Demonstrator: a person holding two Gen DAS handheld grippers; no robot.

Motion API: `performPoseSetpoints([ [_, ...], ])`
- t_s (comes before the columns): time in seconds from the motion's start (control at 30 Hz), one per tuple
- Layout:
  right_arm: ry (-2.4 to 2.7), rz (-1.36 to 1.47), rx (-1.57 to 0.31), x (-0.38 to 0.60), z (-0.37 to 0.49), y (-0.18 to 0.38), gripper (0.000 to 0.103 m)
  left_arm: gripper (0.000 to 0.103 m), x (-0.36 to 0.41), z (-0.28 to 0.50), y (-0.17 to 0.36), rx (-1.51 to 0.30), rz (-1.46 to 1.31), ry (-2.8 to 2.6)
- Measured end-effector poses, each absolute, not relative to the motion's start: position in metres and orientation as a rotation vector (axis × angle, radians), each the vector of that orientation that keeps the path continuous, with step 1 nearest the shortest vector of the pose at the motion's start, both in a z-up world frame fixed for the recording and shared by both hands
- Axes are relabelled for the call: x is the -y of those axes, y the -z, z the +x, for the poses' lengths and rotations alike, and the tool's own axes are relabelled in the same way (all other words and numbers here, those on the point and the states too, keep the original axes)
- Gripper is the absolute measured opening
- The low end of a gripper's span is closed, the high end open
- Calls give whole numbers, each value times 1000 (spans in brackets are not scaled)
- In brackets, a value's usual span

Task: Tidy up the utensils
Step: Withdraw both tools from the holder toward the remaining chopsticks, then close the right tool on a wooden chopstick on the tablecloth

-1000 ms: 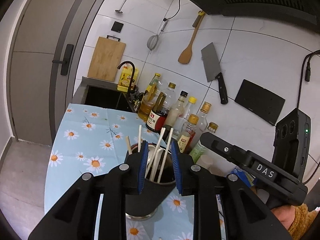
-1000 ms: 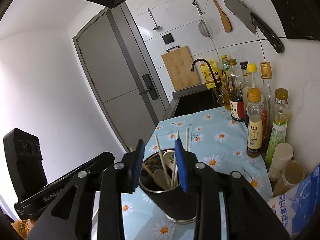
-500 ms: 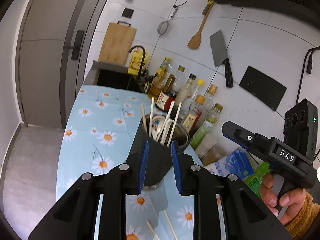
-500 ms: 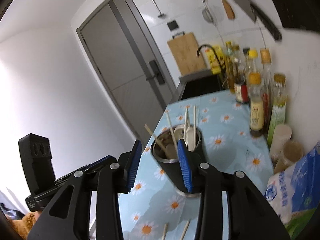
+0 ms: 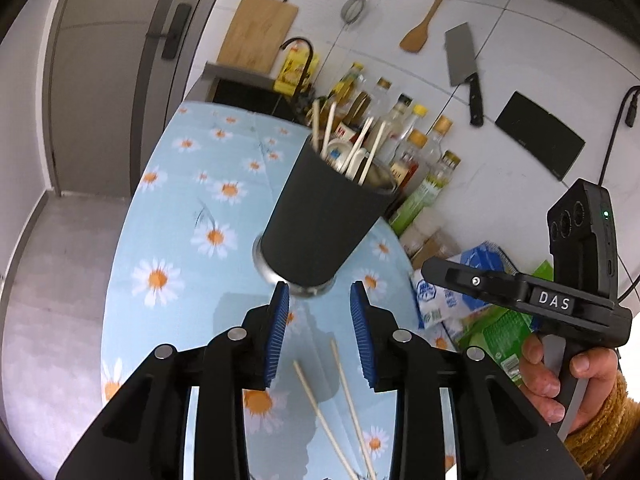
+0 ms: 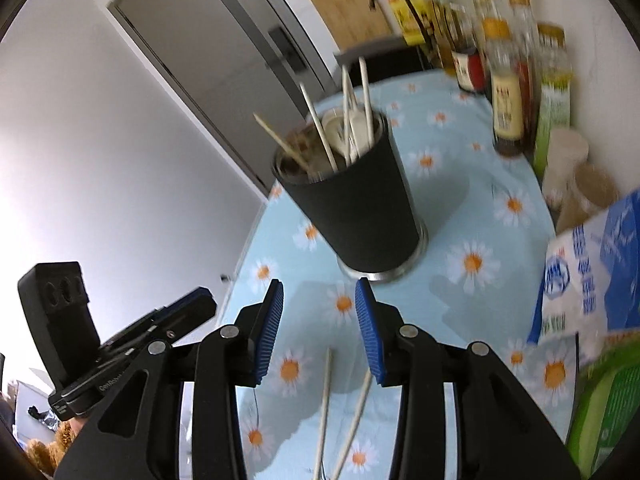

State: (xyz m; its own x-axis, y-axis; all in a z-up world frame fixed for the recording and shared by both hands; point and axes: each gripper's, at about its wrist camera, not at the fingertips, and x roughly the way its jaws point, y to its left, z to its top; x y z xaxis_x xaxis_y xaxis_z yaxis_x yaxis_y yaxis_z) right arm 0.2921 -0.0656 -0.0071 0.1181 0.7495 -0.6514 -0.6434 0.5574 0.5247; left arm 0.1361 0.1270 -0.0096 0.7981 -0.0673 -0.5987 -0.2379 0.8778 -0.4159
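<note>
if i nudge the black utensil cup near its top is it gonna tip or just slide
Probably tips: the black utensil cup is tall and narrows to a small metal foot. The chopsticks and spoons sticking above the rim likely raise its balance point. On the daisy tablecloth it may grip rather than slide. Push low.

Black hand-held gripper (image 5: 319, 334) frames, ribbed blue pads (image 5: 276, 334), silver screws, mustard sleeve (image 5: 604, 436).

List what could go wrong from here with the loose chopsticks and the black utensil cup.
1. The two pale loose chopsticks lie flat on the daisy-print tablecloth, spread apart; one open gripper may catch only one.
2. The tall black utensil cup is already crowded with sticks and white spoons; a low approach could knock it.
3. The glass sauce bottles stand close behind it and might topple.
</note>
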Motion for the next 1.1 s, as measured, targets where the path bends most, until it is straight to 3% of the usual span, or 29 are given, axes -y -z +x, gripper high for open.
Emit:
performPoseSetpoints([
  [0.5, -898, -98, -1450, 28, 279, 83, 40, 35, -127, 110, 57, -804, -570, -111],
  [0.73, -824, -218, -1554, 8, 272, 116, 40, 35, -125, 103, 71, -844, -596, -91],
  [1.1, -730, -311, -1608, -16, 265, 138, 25, 35, -126, 98, 93, -929, -606, -52],
])
